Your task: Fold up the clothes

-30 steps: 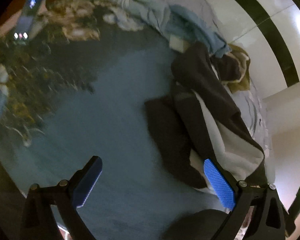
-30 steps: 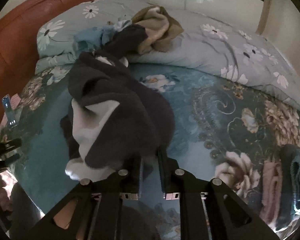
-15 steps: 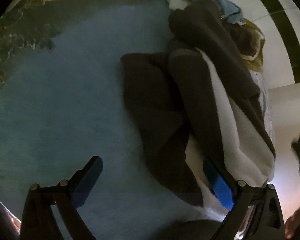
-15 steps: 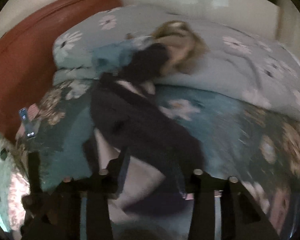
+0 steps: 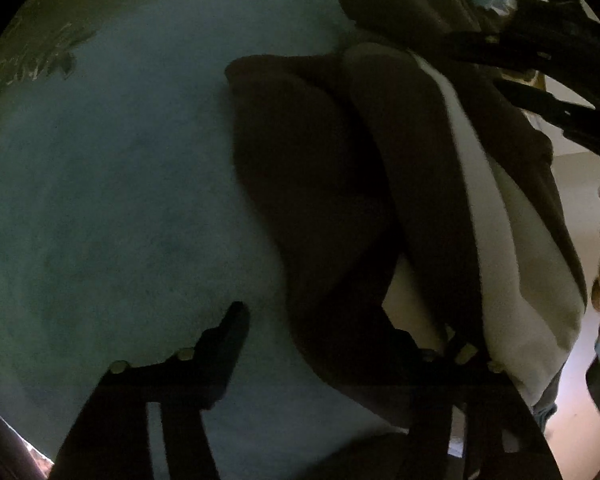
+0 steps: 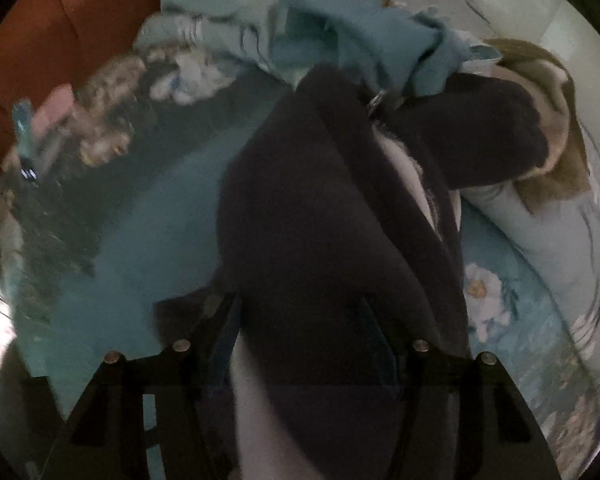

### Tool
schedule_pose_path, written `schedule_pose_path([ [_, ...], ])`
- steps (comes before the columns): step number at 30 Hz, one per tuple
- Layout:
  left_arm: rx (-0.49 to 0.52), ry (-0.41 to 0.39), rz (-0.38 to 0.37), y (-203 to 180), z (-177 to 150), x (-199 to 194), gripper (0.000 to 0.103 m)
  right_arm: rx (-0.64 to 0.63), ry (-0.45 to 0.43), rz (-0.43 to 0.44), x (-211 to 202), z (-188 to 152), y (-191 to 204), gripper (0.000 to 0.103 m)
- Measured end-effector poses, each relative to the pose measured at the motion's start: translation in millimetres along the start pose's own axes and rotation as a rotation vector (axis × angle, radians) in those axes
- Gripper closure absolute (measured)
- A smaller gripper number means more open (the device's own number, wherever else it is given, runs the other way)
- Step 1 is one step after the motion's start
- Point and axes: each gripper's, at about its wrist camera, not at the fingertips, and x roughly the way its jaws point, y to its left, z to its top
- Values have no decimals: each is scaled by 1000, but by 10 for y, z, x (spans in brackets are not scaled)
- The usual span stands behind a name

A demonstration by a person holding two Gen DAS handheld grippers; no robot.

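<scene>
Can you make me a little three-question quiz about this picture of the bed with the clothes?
1. True or false: the dark garment lies on a bare wooden floor.
2. Which lies nearest the blue cloth? A) phone B) tan cloth C) headboard
3. Fill in: the right tool has the dark garment between its ____.

Key: 1 false, it lies on the bedspread; 2 B; 3 fingers.

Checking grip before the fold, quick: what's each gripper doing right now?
Left gripper: jaws closing around the dark garment; grip cannot be told.
Right gripper: jaws opening, the garment's fabric between them.
</scene>
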Motion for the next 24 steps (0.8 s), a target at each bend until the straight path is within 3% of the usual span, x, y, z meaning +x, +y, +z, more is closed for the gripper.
schedule_pose_path([
  [3, 14, 8, -1, -54, -28, 6, 64, 45, 25, -22, 82, -13, -107, 43],
  [4, 20, 7, -1, -72, -41, 2, 66, 68, 22, -32, 68, -30, -151, 50],
  [5, 26, 5, 1, -91, -55, -5, 72, 84, 17, -48, 41, -45, -189, 57],
  [7, 45, -9, 13, -137, -96, -36, 78, 120, 10, -95, -35, -97, -301, 100],
  [8, 51, -13, 16, -153, -116, -56, 82, 145, 5, -115, -86, -139, -386, 102],
  [13, 77, -52, 25, -242, -204, -183, 88, 376, -64, -136, -507, -550, -1075, 103],
  [16, 91, -72, 27, -309, -263, -246, 89, 515, -100, -33, -692, -798, -1395, 103],
  [20, 81, -79, 34, -321, -332, -277, 91, 464, -127, 48, -825, -1072, -1327, 102],
  [24, 102, -102, 43, -357, -399, -351, 92, 359, -142, 119, -844, -1059, -1040, 100],
])
